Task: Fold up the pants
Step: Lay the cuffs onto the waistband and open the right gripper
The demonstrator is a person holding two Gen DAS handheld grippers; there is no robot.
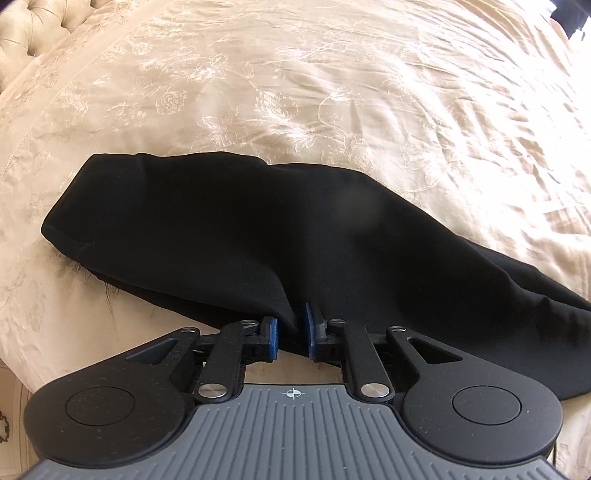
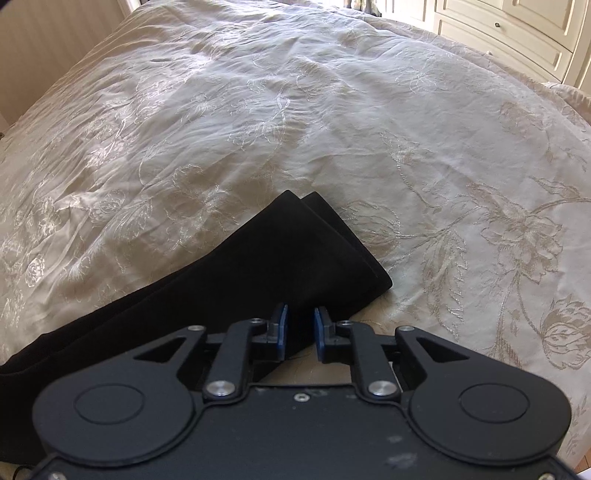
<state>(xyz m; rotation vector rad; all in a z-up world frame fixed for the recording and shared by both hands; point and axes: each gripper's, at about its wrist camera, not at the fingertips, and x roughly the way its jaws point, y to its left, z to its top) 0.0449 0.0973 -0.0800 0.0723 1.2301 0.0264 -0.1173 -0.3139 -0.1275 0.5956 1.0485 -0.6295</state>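
**Inspector A:** Where is the garment?

**Inspector B:** The black pants (image 1: 258,229) lie on the cream embroidered bedspread (image 1: 332,92), legs stacked one on the other, near the bed's front edge.

**A:** Left gripper?

**B:** The left gripper (image 1: 291,330) pinches a bunched fold of the pants' near edge between its blue pads (image 1: 307,325).

**A:** Right gripper?

**B:** The right gripper (image 2: 300,330) sits at the leg-hem end; dark cloth fills its narrow gap, so it grips the pants there. A white dresser (image 2: 517,33) stands beyond the bed.
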